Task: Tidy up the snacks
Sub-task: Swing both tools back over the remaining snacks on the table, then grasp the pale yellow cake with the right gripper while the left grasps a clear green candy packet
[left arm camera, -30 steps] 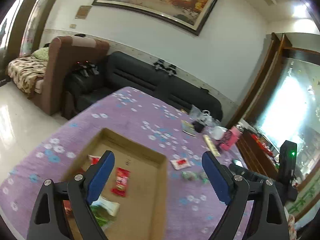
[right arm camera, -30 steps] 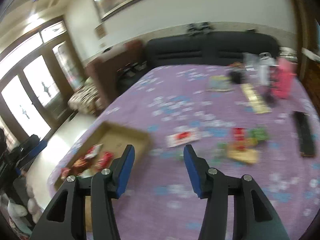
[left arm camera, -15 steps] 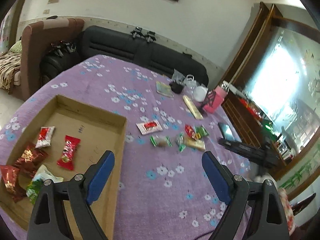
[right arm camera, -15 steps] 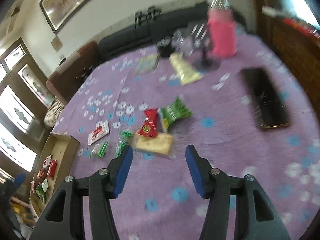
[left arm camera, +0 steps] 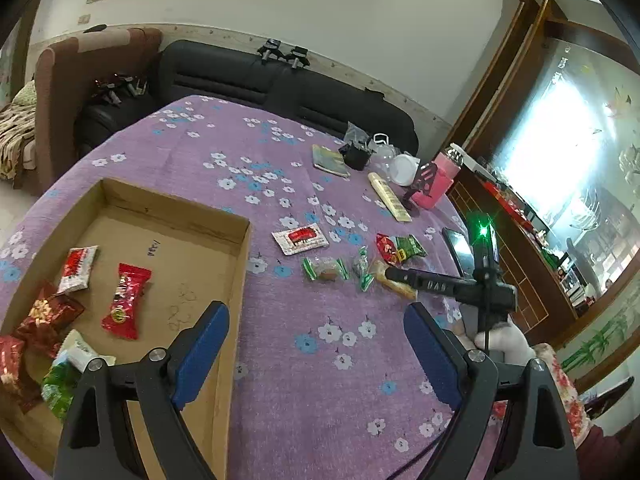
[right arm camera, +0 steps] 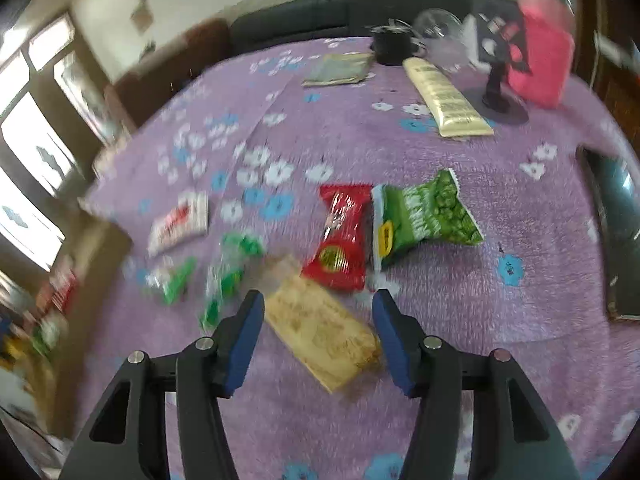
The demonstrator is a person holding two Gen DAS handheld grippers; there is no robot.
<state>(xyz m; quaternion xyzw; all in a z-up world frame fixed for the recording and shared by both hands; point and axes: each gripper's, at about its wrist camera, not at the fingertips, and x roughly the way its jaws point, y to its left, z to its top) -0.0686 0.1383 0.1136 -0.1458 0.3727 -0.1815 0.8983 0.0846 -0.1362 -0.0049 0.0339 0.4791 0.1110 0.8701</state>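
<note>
Purple flower-print tablecloth (right arm camera: 400, 152), red snack pack (right arm camera: 340, 240), green pea pack (right arm camera: 428, 216), tan cardboard box (left arm camera: 168, 248)

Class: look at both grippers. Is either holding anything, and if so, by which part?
Nothing is held. The left gripper hangs open over bare cloth. The right gripper, jaws just opening, straddles the tan cracker packet without pressing it.
</note>
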